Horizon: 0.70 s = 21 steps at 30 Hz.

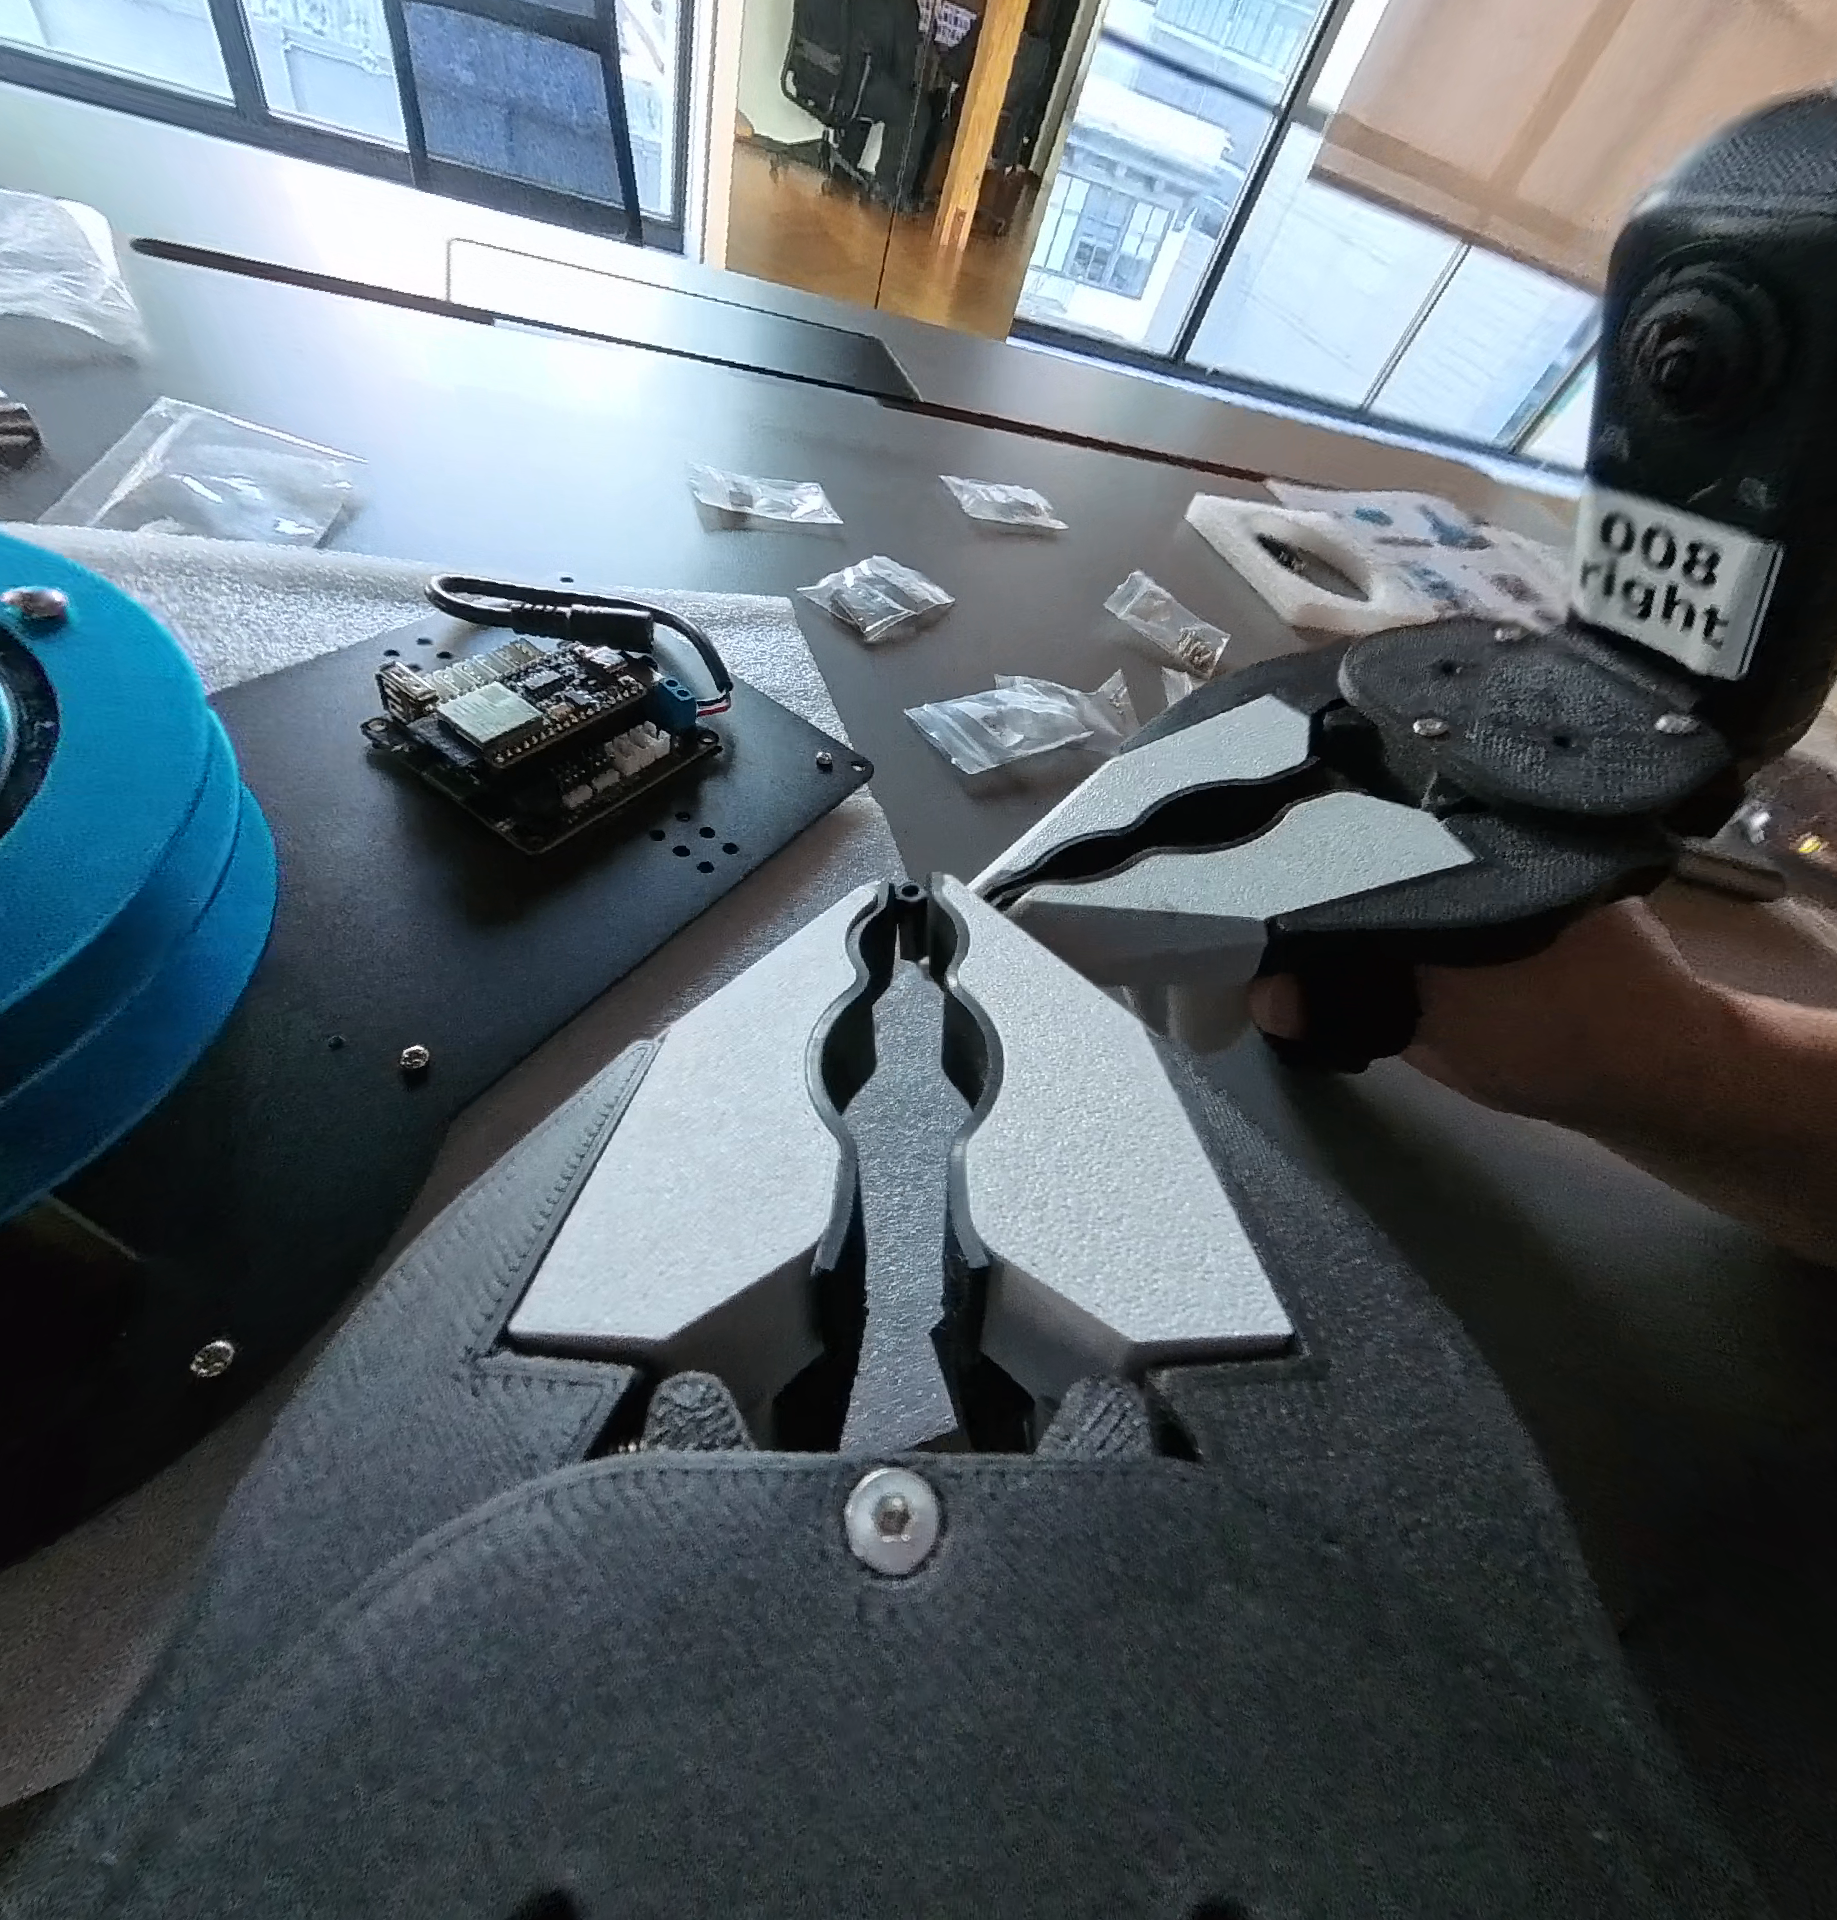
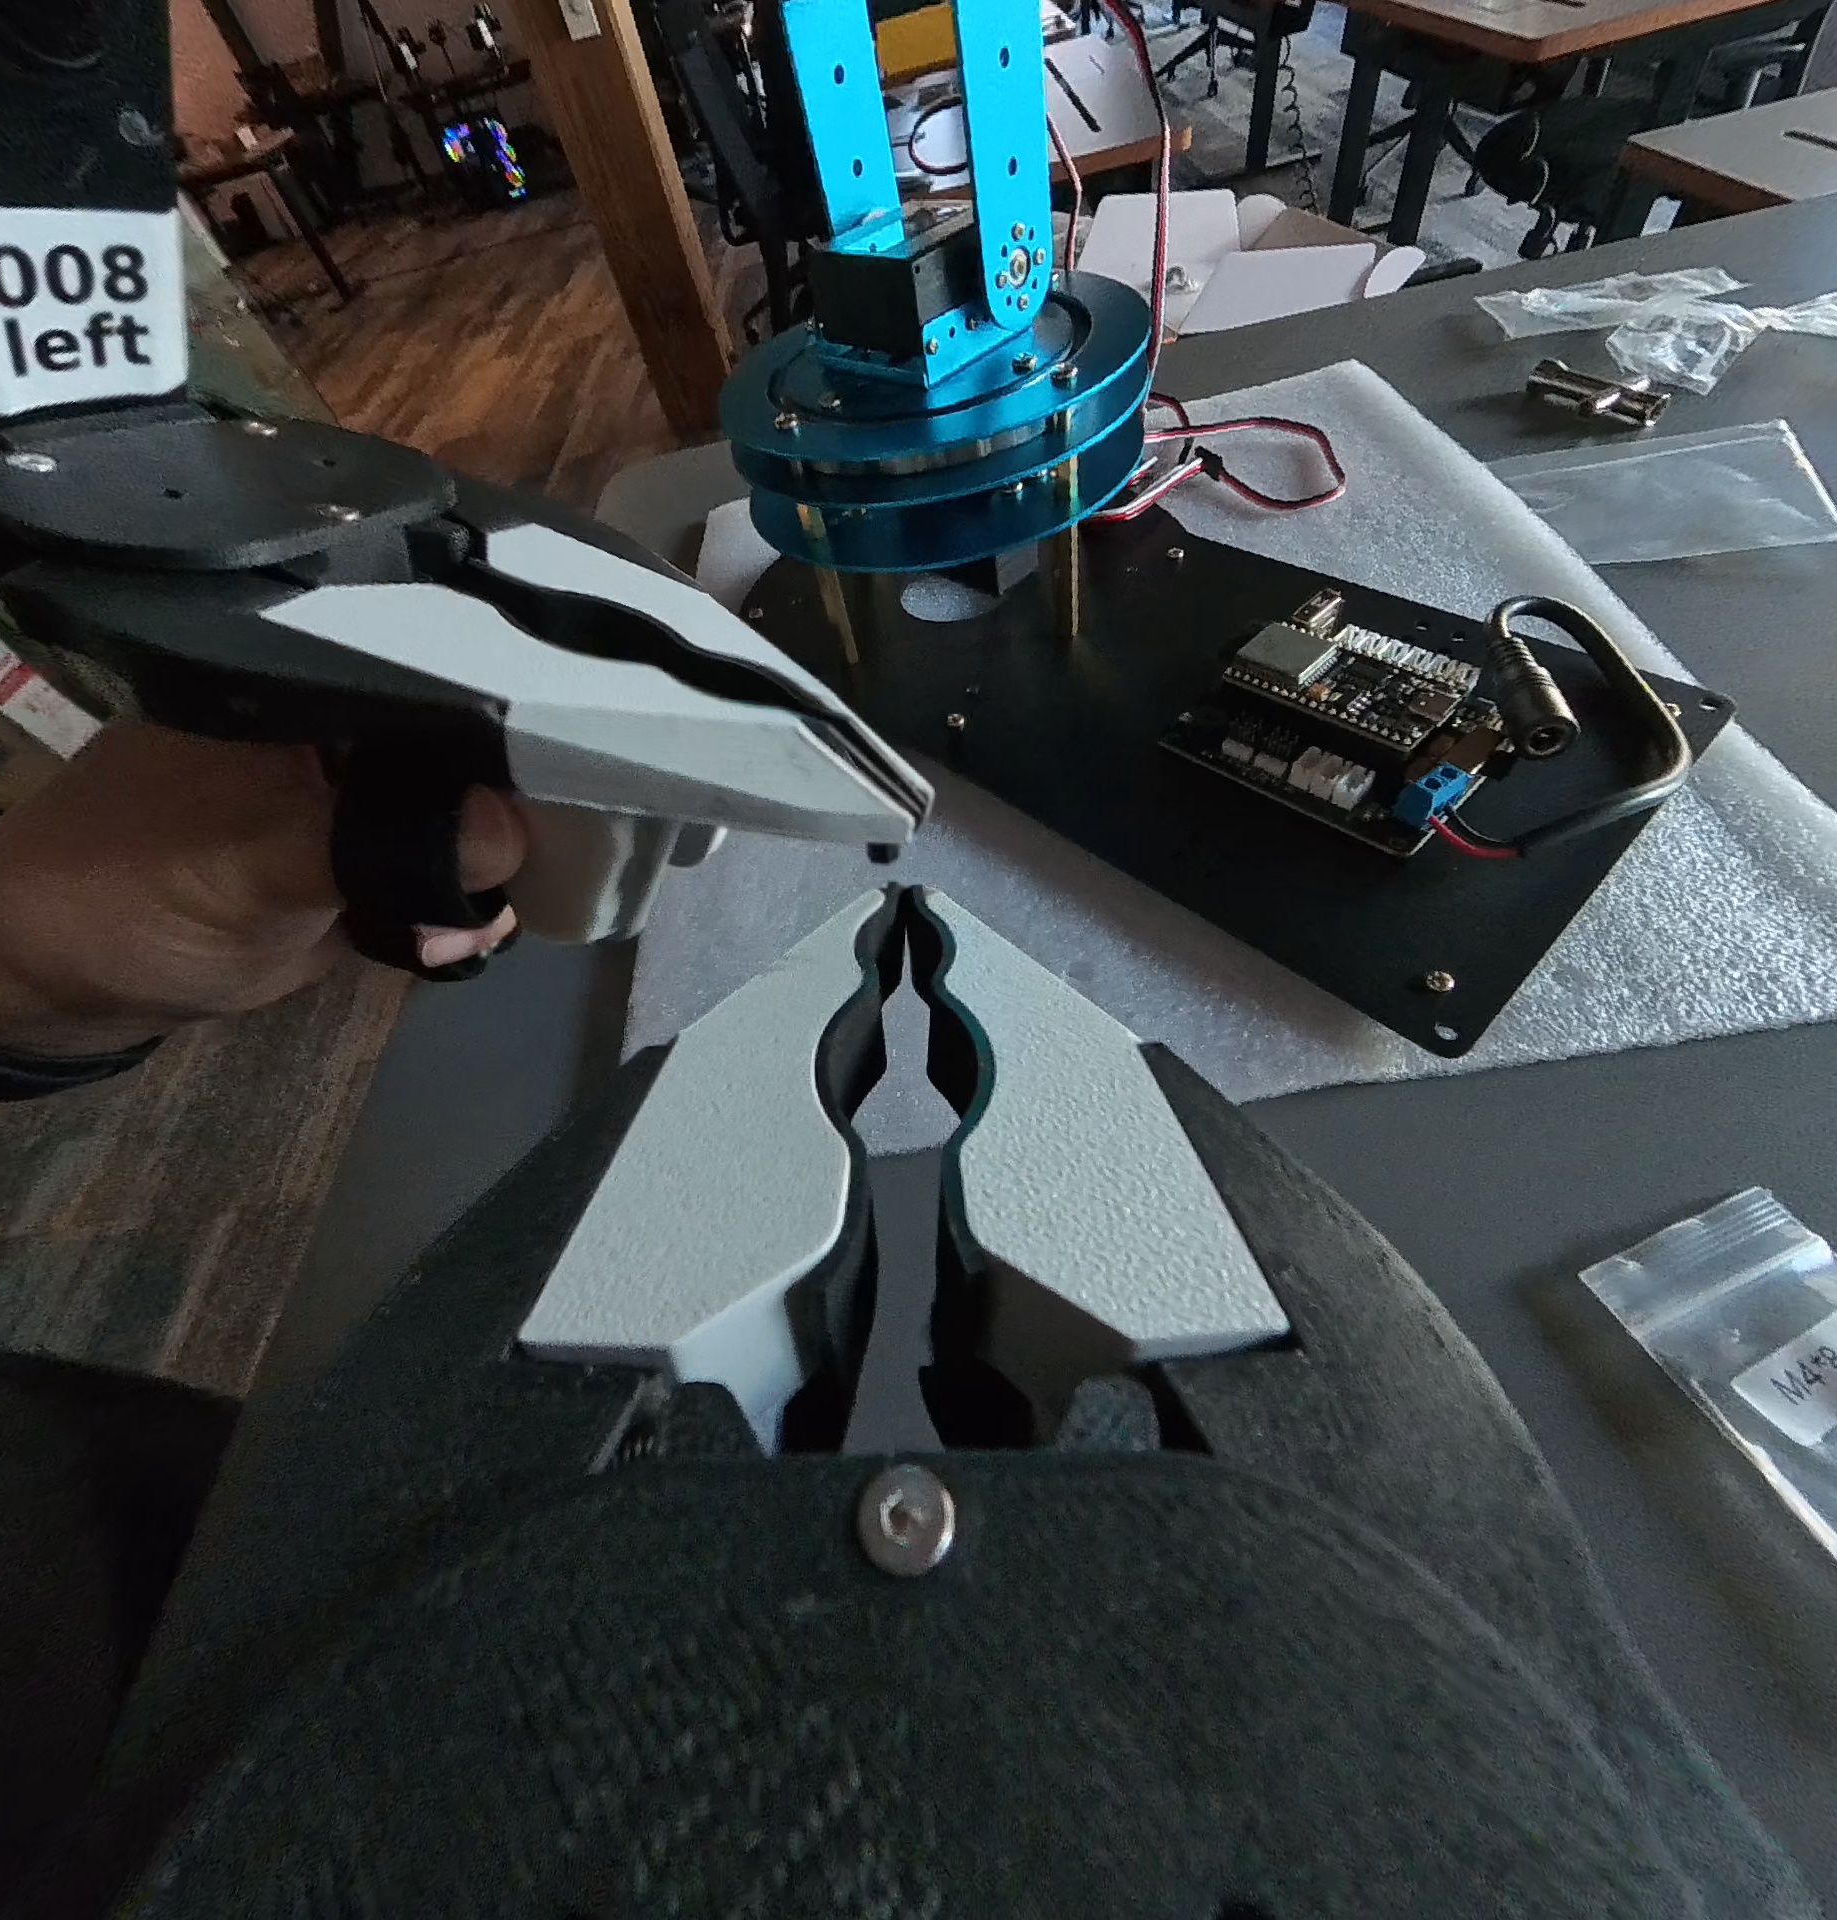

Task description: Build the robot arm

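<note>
My left gripper (image 1: 919, 899) is shut on a small black tubular spacer (image 1: 912, 920), pinched upright at its fingertips. In the right wrist view the left gripper (image 2: 898, 821) comes in from the left, and the spacer's end (image 2: 881, 854) pokes out below its tips. My right gripper (image 2: 906, 904) is shut with nothing visible between its tips, just below and in front of the spacer. In the left wrist view the right gripper (image 1: 997, 891) almost touches the left one's tips. Both hover over the edge of a black base plate (image 2: 1257, 883).
The plate carries a blue turntable with a blue bracket (image 2: 935, 416) and a circuit board (image 2: 1340, 717) with a power cable. It lies on white foam sheet (image 2: 1724, 883). Small clear bags of hardware (image 1: 1007, 717) lie on the dark table, and one more bag (image 2: 1776, 1351) lies at the right. Less than 4 cm separates the two grippers' tips.
</note>
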Each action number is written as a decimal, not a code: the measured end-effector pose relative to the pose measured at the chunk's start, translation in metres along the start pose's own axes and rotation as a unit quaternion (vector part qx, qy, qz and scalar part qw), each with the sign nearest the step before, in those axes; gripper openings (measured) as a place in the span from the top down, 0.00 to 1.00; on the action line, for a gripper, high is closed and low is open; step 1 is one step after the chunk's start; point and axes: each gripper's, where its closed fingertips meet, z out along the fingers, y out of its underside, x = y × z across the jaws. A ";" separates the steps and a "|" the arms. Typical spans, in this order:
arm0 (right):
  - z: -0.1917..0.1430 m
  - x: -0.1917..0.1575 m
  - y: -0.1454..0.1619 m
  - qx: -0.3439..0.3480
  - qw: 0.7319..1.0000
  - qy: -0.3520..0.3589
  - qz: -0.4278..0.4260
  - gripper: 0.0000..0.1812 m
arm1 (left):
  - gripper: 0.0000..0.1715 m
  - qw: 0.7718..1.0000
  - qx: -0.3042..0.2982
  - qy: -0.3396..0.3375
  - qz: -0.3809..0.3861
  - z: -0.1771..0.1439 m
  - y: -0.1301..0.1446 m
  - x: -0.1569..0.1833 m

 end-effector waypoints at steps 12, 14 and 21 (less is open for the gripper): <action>-0.006 -0.007 -0.016 0.050 0.998 -0.023 -0.017 0.90 | 0.98 0.980 0.050 0.079 -0.176 -0.009 -0.015 -0.002; -0.009 -0.013 -0.026 0.077 0.996 -0.023 -0.039 0.91 | 0.98 0.973 0.065 0.099 -0.198 -0.012 -0.022 0.006; -0.019 -0.017 -0.042 0.127 0.990 0.002 -0.056 0.98 | 0.98 0.948 0.117 0.140 -0.261 -0.017 -0.032 0.014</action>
